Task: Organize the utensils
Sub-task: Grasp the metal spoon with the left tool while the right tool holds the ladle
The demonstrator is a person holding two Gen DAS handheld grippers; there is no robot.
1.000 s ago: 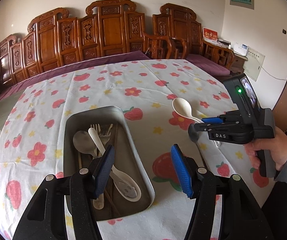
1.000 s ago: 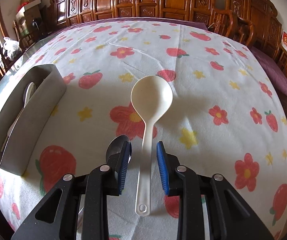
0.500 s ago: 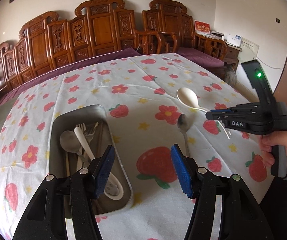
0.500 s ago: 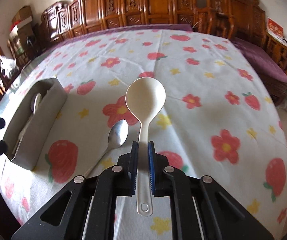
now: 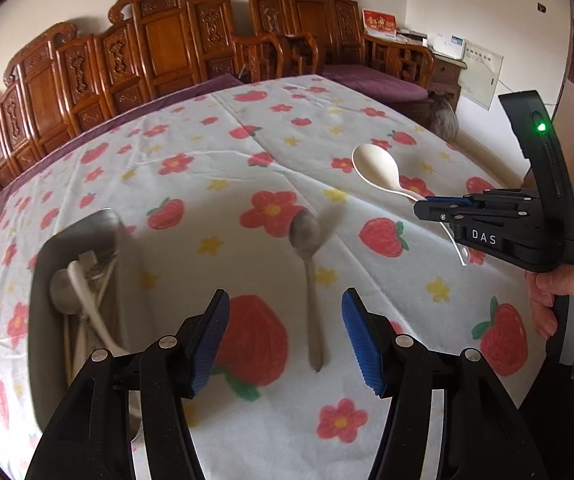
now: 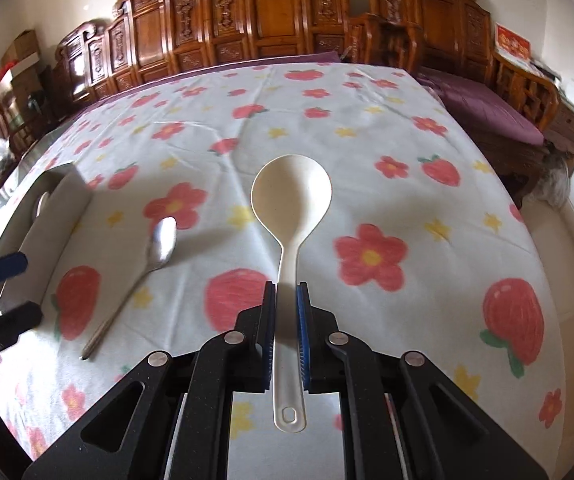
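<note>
A home dining room: carved wooden chairs (image 6: 271,12) line the wall across the top of the frame, behind a bench under a strawberry-and-flower tablecloth (image 6: 367,148).

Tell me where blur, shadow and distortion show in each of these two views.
Left wrist view: fisheye bends the tablecloth edges; the metal tray and steel spoon smear with motion. Right wrist view: the white ladle stays sharp, its soft shadow lying left.

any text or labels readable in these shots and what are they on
"DAS": white letters on the side of the right tool.
Red card with gold characters on the furniture by the wall: too blurred to read.
White wall chart and papers: too small to read.
</note>
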